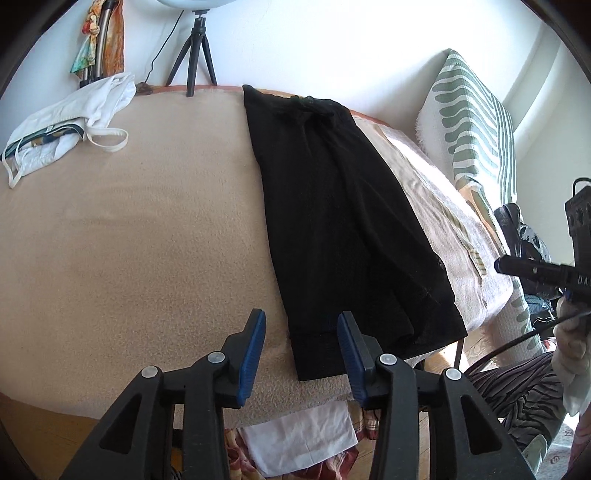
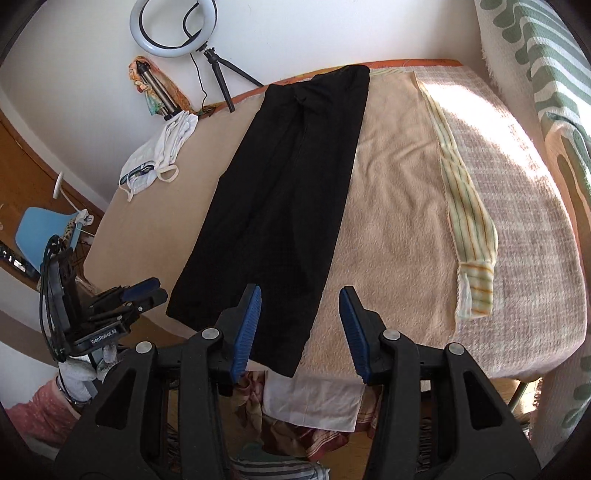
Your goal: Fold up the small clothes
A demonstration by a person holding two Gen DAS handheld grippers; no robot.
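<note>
A long black garment (image 1: 343, 221) lies flat on the beige blanket-covered table (image 1: 147, 221), running from the far edge to the near edge; it also shows in the right wrist view (image 2: 284, 206). My left gripper (image 1: 301, 343) is open and empty, hovering just above the garment's near left corner. My right gripper (image 2: 300, 325) is open and empty, above the garment's near right corner. The left gripper also shows in the right wrist view (image 2: 140, 291), and the right gripper appears at the edge of the left wrist view (image 1: 517, 267).
A pile of white clothes (image 1: 74, 114) lies at the far left of the table. A striped yellow cloth (image 2: 469, 229) lies to the right. A tripod (image 1: 192, 62) with a ring light (image 2: 173, 29) stands at the far edge. A green-patterned cushion (image 1: 476, 122) stands on the right.
</note>
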